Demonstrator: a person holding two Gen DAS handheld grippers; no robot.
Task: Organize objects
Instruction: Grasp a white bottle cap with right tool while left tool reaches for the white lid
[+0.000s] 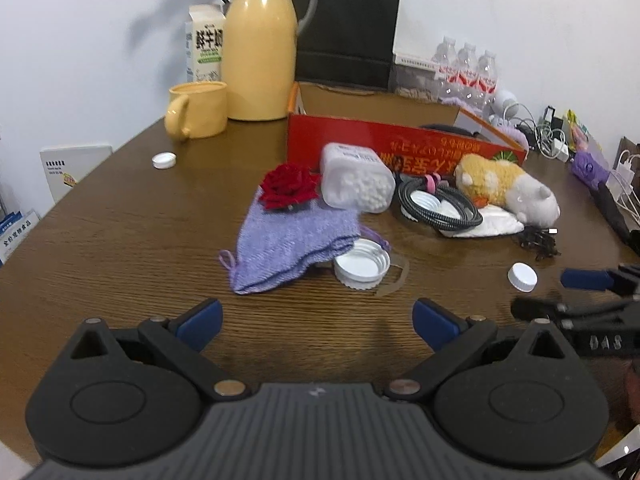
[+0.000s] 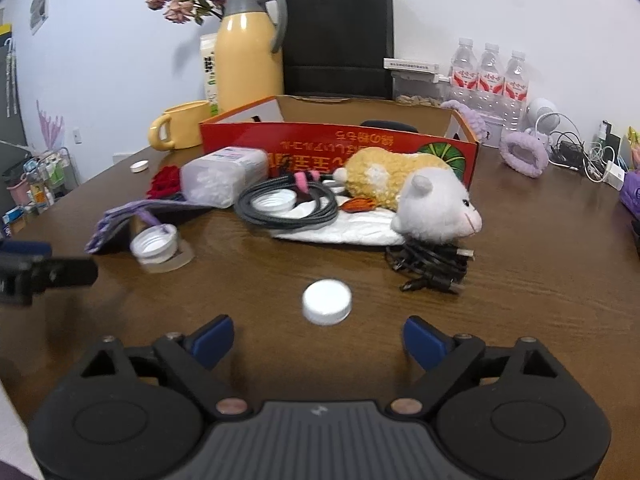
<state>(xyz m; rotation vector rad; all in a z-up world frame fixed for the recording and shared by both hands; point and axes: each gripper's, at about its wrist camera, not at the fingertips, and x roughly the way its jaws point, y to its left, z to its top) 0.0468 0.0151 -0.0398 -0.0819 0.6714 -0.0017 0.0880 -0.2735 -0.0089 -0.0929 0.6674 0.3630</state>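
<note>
Right tool spread wide, nothing gripped; small white cap lies flat on the table just ahead of its fingertips. Left tool likewise released, empty. Risk: the low, smooth cap skids or flips if pads close off-centre; black cable bundle nearby could snag.

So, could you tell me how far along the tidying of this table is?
Barely begun. The red cardboard box holds at most one dark item. Nothing is in hand: both grippers' jaws are open and empty, the right gripper facing the small white bottle cap. Left on the table: purple knitted cloth, plush hamster, coiled grey cable.
</note>
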